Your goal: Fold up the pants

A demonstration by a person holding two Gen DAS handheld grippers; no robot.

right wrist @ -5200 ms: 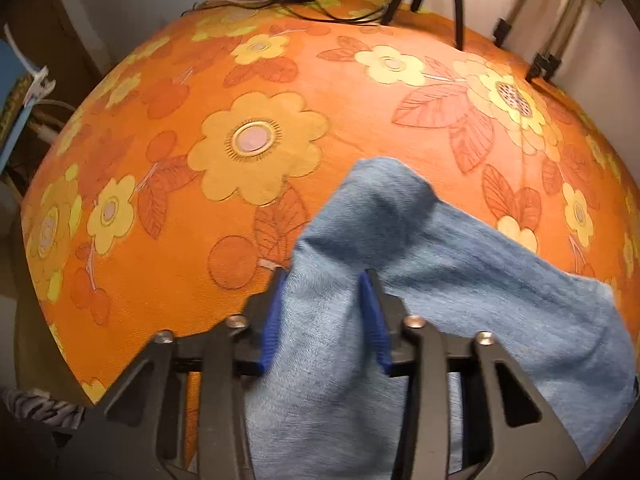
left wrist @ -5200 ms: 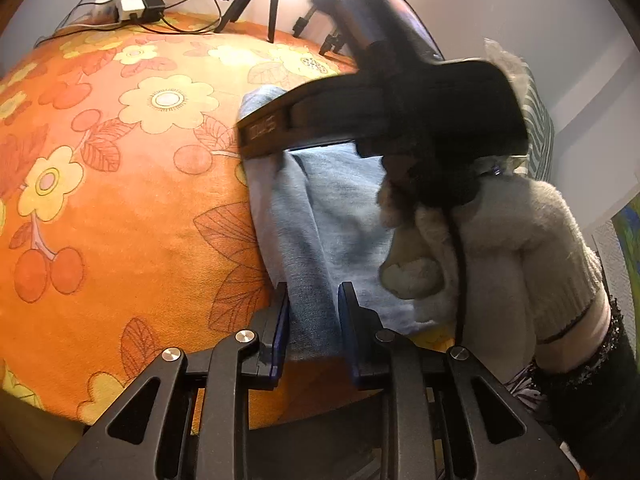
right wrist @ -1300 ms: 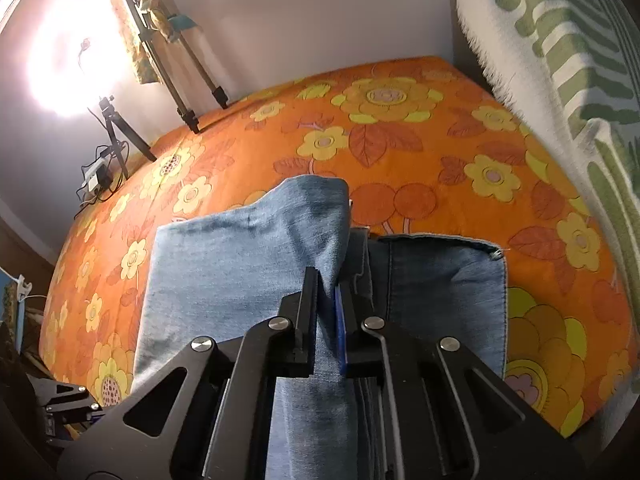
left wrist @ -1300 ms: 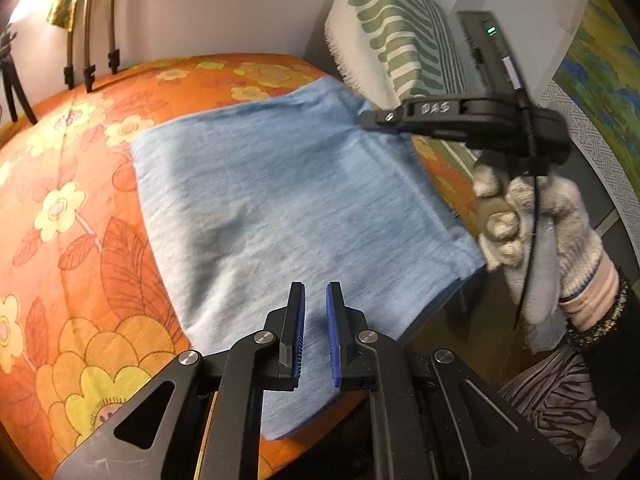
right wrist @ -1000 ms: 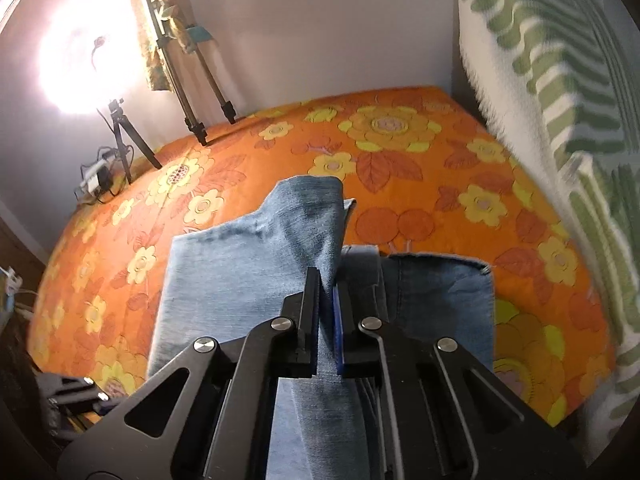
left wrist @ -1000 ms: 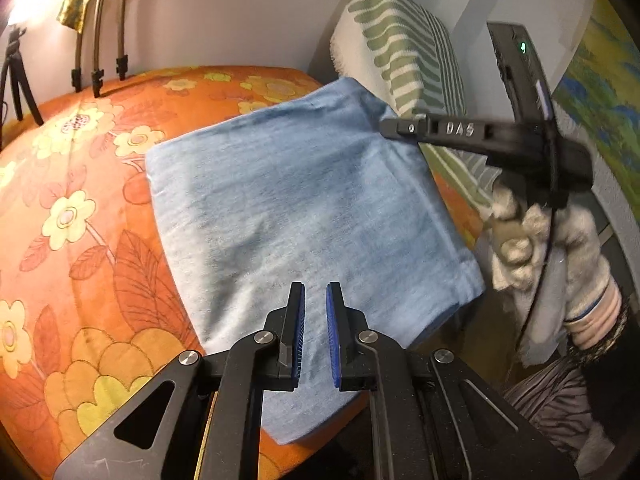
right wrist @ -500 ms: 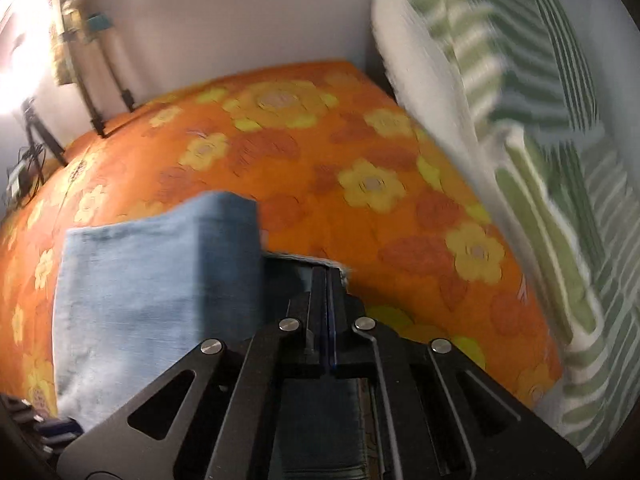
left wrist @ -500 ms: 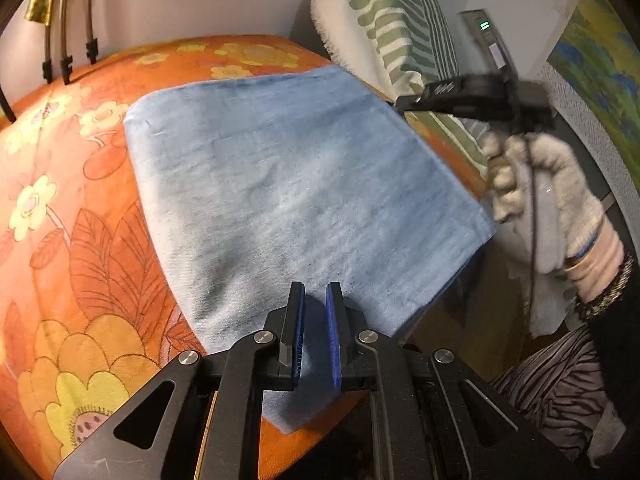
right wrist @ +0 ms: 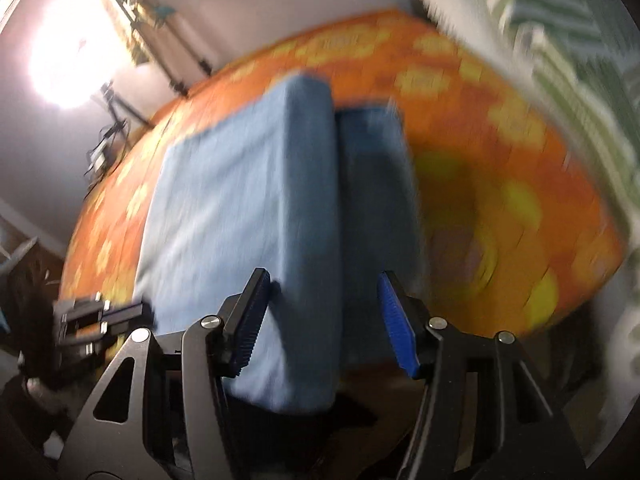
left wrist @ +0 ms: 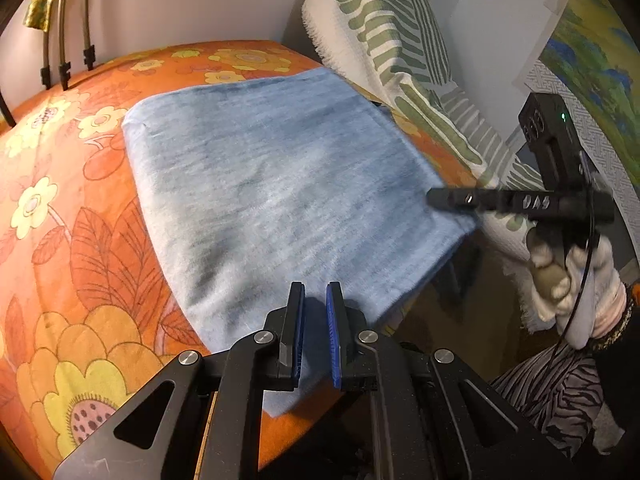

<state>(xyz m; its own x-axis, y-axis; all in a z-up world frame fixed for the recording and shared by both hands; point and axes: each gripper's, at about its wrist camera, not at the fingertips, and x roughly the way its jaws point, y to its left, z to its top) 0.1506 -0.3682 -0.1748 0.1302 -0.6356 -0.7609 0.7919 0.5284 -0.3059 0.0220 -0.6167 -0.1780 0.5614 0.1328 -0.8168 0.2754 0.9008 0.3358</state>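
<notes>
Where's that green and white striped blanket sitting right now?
In the left wrist view the striped blanket hangs at the upper right, past the far right edge of the orange flowered bedspread, just beyond the folded blue pants.

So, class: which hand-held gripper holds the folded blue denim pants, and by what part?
The left hand-held gripper pinches the folded blue denim pants at their near edge; the right one holds nothing.
</notes>
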